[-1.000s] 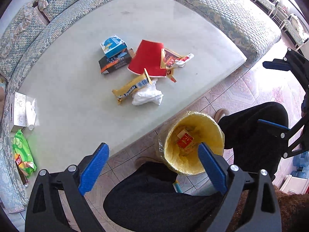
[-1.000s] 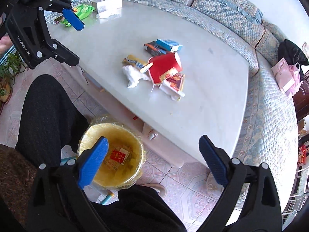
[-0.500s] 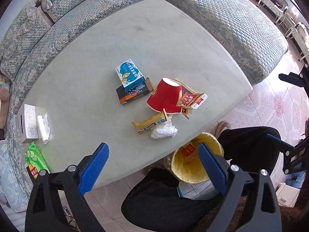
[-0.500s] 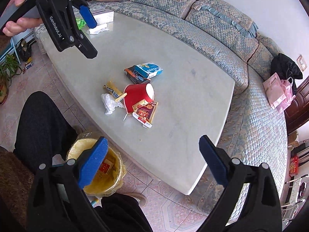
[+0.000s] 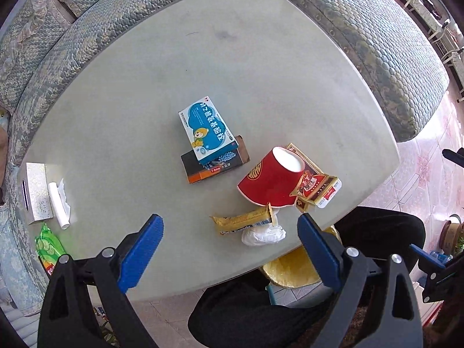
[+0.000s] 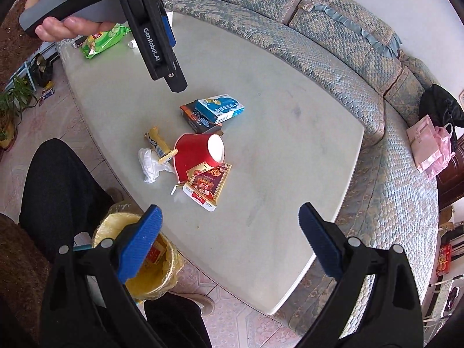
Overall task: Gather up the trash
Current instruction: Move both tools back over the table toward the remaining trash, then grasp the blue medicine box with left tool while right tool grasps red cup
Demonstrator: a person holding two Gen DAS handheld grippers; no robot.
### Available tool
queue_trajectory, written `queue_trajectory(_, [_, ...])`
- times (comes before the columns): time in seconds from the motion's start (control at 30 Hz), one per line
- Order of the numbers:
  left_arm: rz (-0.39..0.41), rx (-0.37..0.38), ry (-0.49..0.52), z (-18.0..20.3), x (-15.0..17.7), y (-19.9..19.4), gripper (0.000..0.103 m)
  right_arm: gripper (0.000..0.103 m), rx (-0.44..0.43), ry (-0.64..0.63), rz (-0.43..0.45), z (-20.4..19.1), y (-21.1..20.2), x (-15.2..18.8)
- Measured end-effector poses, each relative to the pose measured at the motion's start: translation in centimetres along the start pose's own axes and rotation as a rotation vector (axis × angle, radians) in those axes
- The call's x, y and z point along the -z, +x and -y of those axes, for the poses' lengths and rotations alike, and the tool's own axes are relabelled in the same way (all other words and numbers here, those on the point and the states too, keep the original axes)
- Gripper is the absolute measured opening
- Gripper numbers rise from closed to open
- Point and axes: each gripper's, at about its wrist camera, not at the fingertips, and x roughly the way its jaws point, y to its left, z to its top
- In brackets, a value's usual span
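Trash lies in a cluster on the pale table (image 5: 232, 66): a blue medicine box (image 5: 207, 132) on a black box (image 5: 214, 165), a tipped red paper cup (image 5: 271, 181), a red-gold packet (image 5: 316, 187), a yellow wrapper (image 5: 242, 221) and a crumpled white tissue (image 5: 262, 236). The same pile shows in the right wrist view, with the cup (image 6: 200, 155) and packet (image 6: 207, 187). My left gripper (image 5: 230, 249) is open and empty, high above the near table edge. My right gripper (image 6: 229, 245) is open and empty above the table corner. A yellow-lined trash bin (image 6: 156, 269) stands on the floor below.
A silver tissue box (image 5: 34, 191), a white roll (image 5: 58, 203) and a green snack bag (image 5: 47, 248) sit at the table's left end. A patterned sofa (image 5: 362, 29) wraps the far side. The person's dark-trousered legs (image 6: 61, 191) are beside the bin.
Both grippers have risen and moved out over the table, away from the bin. The trash pile has not moved. The left gripper now looms at the top of the right view.
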Motion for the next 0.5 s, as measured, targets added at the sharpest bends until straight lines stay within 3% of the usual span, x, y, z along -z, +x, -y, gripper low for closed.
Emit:
queue_trajectory(0.33, [-0.098,0.013,-0.027,-2.0,-5.2,6.0,0.091,0.093,-0.083,-0.016,-0.022,1.2,4.1,-2.4])
queue_trajectory(0.5, [-0.132,0.031,-0.024,-2.5,-7.3,8.7,0.091,0.093,-0.181,-0.036,-0.039,1.4,6.7,-3.1])
